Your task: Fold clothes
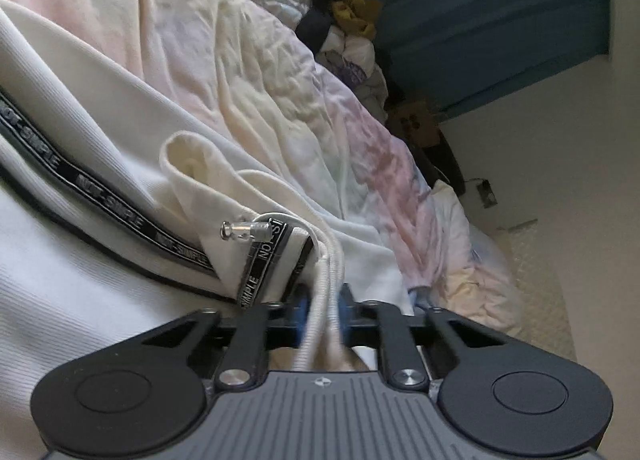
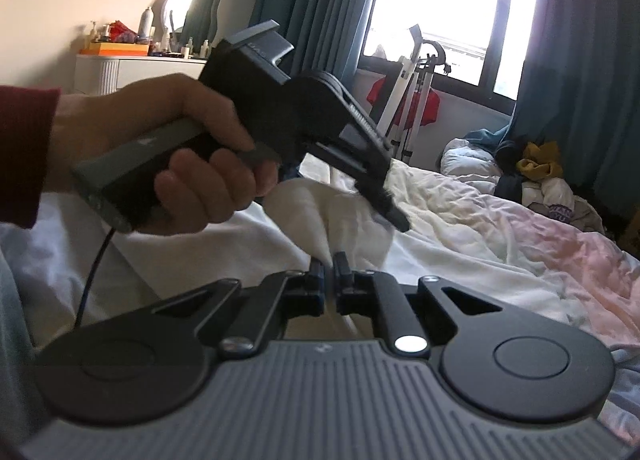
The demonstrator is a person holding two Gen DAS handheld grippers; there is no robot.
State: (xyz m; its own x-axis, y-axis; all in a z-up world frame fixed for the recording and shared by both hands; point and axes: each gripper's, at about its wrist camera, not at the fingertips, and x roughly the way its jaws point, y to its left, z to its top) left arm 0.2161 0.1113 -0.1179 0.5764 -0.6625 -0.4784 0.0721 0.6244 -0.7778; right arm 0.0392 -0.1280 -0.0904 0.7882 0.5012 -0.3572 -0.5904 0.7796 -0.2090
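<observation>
both grippers pinch a white garment over a bed.

the left gripper (image 1: 322, 300) has its jaws drawn narrow on the white drawstring cord (image 1: 326, 280) and hem of the white garment (image 1: 100, 220), which bears a black band printed "not simple" (image 1: 104, 200) and a clear-tipped cord end (image 1: 244, 229). in the right wrist view the right gripper (image 2: 329, 266) is nearly closed on a raised fold of the same white cloth (image 2: 320, 212); just above it a hand (image 2: 172, 156) with a dark red sleeve (image 2: 24, 156) holds the other gripper. the garment lies on the pastel bedsheet (image 1: 280, 72), and a pile of clothes (image 2: 540, 176) sits at the bed's far edge by teal curtains (image 2: 580, 60).
</observation>
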